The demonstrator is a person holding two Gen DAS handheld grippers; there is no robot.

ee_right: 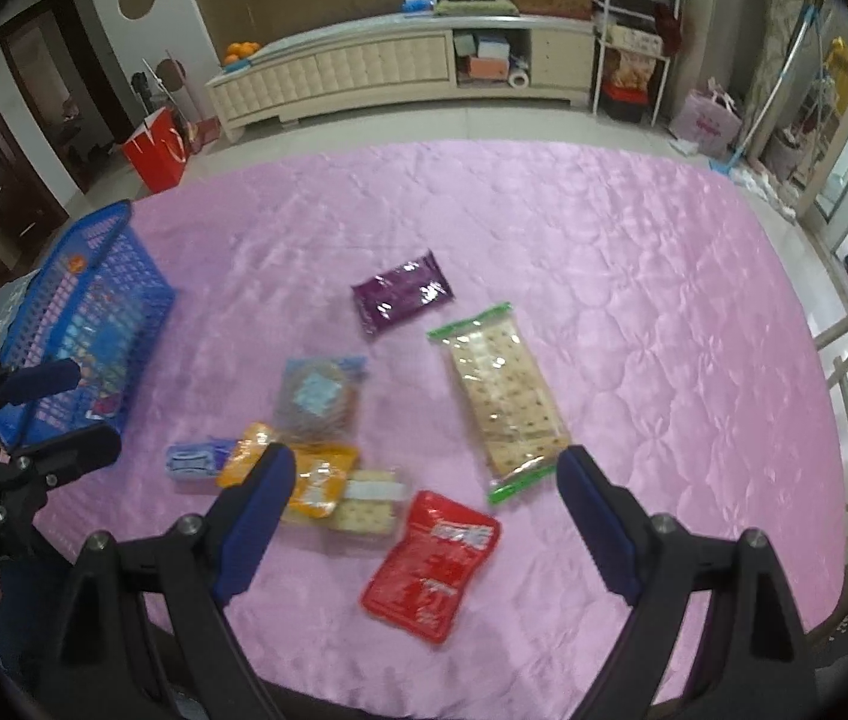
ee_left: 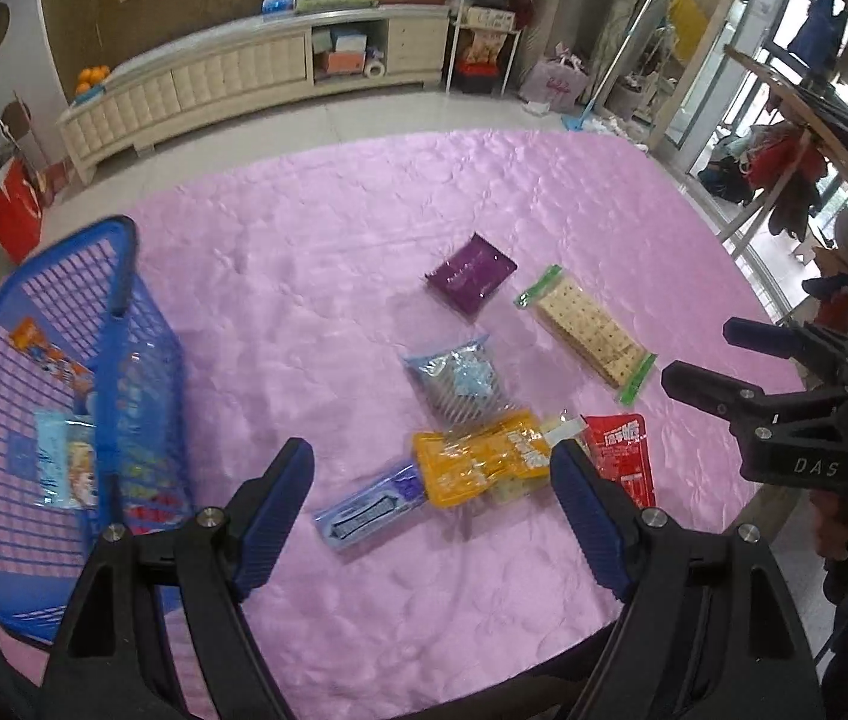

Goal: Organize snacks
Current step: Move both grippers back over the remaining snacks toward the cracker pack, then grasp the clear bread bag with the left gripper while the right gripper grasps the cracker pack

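Observation:
Snack packets lie on a pink quilted cloth [ee_left: 364, 228]: a purple pack [ee_left: 472, 275], a long cracker pack [ee_left: 587, 333], a clear blue-grey pack [ee_left: 460, 383], a yellow pack [ee_left: 481, 463], a light blue bar [ee_left: 367, 509] and a red pouch [ee_left: 622, 450]. A blue basket [ee_left: 64, 420] at the left holds a few packets. My left gripper [ee_left: 431, 462] is open above the yellow pack. My right gripper [ee_right: 425, 468] is open above the red pouch [ee_right: 433, 564]; it also shows in the left wrist view [ee_left: 701, 354].
A cream low cabinet [ee_right: 394, 69] runs along the far wall. A red bag [ee_right: 154, 147] stands on the floor beyond the cloth's left corner. The cloth's near edge [ee_right: 484, 702] is just below the grippers. A rack [ee_left: 796, 138] stands at the right.

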